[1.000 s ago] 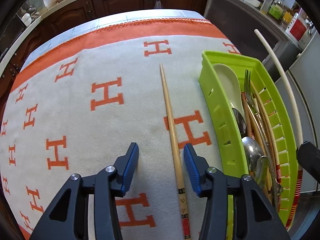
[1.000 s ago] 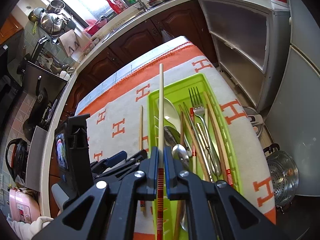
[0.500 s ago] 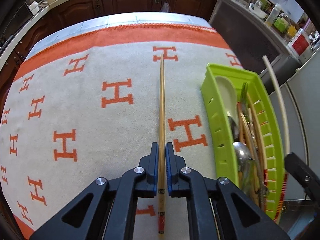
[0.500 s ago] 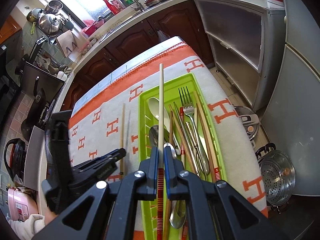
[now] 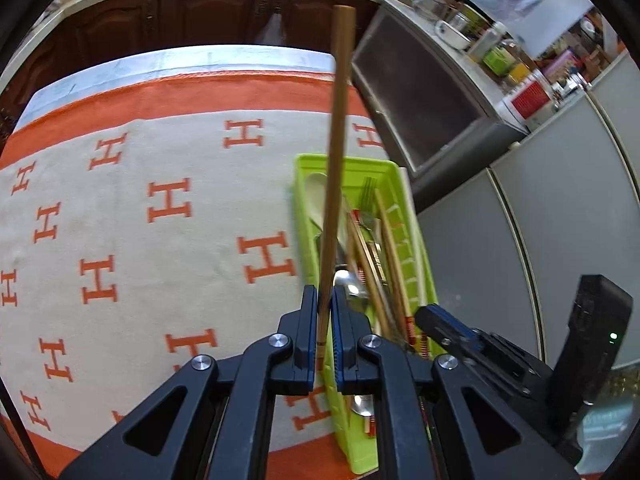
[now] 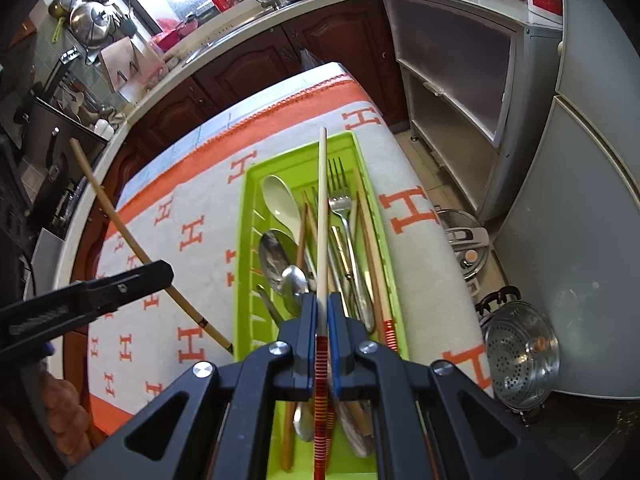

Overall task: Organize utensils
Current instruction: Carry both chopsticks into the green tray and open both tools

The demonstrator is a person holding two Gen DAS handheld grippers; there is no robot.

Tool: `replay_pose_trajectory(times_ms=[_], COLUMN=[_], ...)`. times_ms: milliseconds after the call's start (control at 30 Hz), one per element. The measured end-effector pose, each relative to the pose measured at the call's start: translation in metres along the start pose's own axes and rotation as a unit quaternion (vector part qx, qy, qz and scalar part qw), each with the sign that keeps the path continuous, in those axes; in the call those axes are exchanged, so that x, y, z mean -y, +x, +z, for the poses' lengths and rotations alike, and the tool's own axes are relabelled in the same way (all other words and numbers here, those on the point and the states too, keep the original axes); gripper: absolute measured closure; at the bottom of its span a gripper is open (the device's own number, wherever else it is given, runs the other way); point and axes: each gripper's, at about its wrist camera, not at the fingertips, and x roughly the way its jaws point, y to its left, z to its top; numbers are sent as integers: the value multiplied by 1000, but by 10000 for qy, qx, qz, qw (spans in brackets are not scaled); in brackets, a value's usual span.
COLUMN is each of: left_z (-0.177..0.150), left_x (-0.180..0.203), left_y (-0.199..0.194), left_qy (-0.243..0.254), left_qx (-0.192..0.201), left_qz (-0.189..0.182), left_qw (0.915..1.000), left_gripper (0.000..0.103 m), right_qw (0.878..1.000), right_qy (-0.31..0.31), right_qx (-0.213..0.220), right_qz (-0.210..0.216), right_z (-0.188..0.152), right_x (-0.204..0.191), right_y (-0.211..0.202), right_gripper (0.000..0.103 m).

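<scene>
- Two chopsticks, one per hand — your left gripper is clamped on the bamboo chopstick, pointing to twelve o'clock, clear of the cloth.
- Your right gripper pinches the pale chopstick above the green tray.

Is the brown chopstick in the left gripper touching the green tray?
Cannot tell. In the right wrist view the brown chopstick ends right beside the green tray wall; no gap or contact shows plainly. The left gripper is clamped on it.

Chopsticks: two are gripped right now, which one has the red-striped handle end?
The pale chopstick in the right gripper: red bands wrap its handle end. The brown wooden chopstick in the left gripper is plain tan with only small dark marks.
</scene>
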Motion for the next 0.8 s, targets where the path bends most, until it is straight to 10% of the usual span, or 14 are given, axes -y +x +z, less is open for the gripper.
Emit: replay_pose_trajectory(times_ms=[467, 800], left_z=[5, -2], left_x=[1, 15], left_y=[-13, -28], left_qy=[344, 549], left_qx=[-44, -912], left_qz=[-16, -703], left_qw=[9994, 9918], left_gripper=[99, 99], right_qw=[9994, 9996], right_qy=[-29, 210], right_qx=[-357, -166], right_qz=[16, 60], right_z=[-4, 1], right_x=[4, 12], right_y=[17, 5], right_gripper=[97, 97])
